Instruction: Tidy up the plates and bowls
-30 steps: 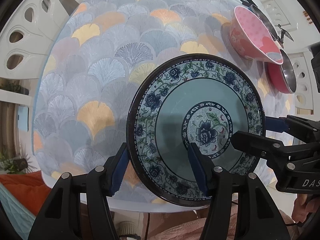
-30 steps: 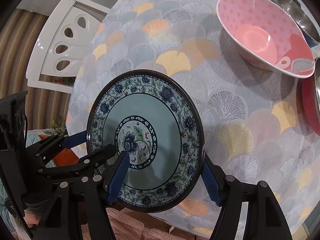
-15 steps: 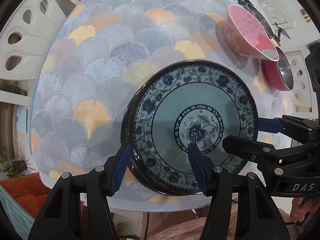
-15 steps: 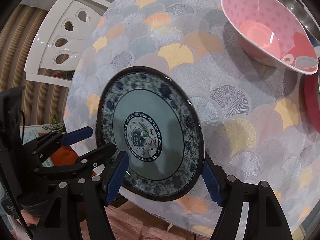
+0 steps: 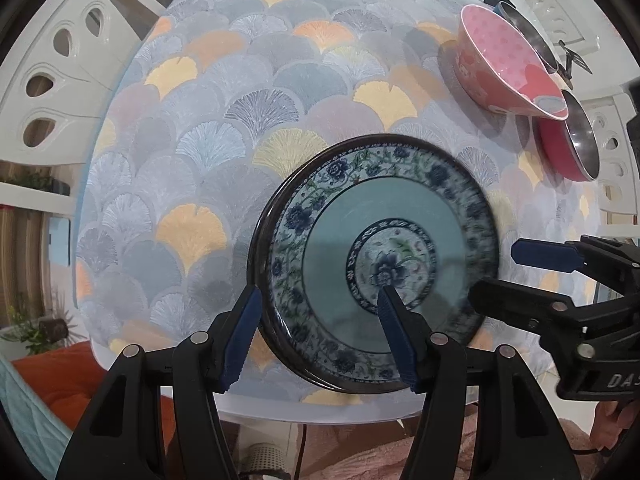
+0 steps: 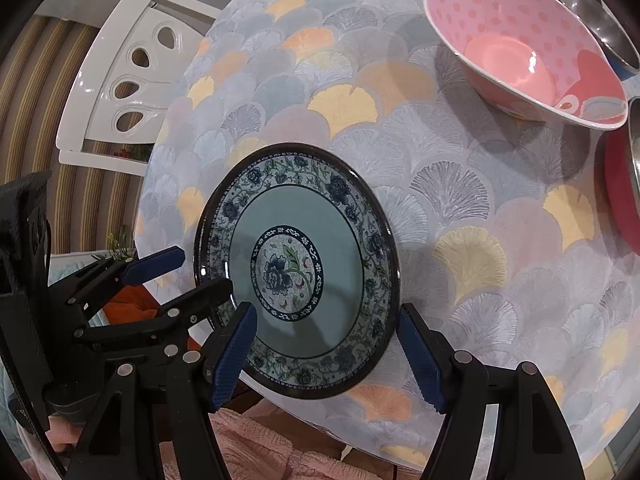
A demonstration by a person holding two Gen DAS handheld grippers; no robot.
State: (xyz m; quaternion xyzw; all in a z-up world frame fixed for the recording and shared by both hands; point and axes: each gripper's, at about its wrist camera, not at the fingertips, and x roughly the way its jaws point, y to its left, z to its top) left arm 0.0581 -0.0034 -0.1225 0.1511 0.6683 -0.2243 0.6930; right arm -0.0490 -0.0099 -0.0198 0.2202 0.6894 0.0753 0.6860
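The flowered plate (image 5: pixel 404 216) (image 6: pixel 300 212) lies low and centre in both views, on the bench (image 5: pixel 224 128) close to its near edge. It has nothing in it, and its right side is blurred in the left wrist view

The left gripper (image 5: pixel 320 320) has released jaws that have just been opening. The plate's left rim is between them, one finger outside the rim and the other over the middle flower. The right gripper (image 6: pixel 328 348) also stands released, astride the plate's lower right rim without clamping it

At upper right an empty pink dotted bowl (image 5: pixel 504 68) (image 6: pixel 520 48) sits well apart from the plate. A steel bowl (image 6: pixel 588 4) is behind it and a red steel-lined bowl (image 5: pixel 560 152) is just beside it. Between plate and bowls the patterned cloth is bare. A white chair (image 6: pixel 116 80) stands past the far left edge
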